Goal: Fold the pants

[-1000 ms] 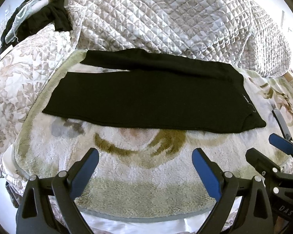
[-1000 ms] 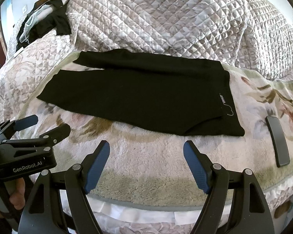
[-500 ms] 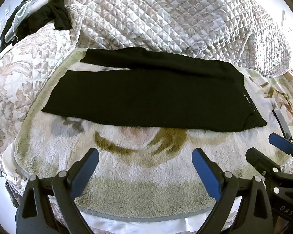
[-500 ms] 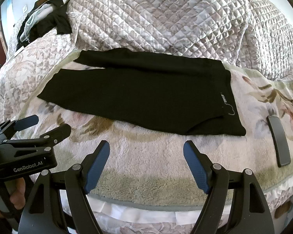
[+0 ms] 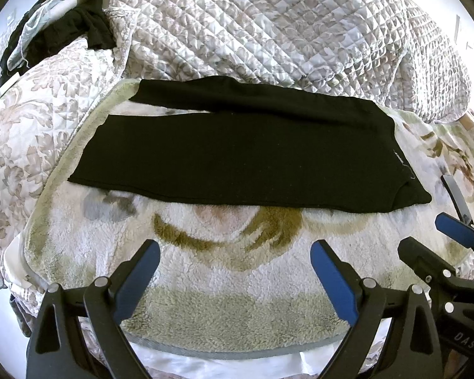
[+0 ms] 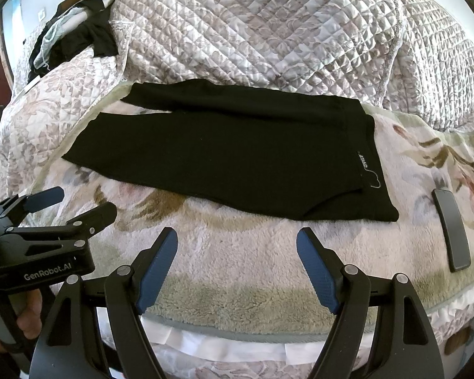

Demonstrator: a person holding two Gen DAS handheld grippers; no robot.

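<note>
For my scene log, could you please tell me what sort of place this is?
Most likely a bedroom: black pants lie on a fleecy floral blanket over a bed, a bunched quilted bedspread behind, more clothes heaped at the far corner.

Black pants on a flowery blanket

The blanket is white, green and brown; the quilt has grey squares.

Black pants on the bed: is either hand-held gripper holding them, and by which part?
Neither. The left hand-held gripper and right hand-held gripper are open, short of the black pants.
</note>
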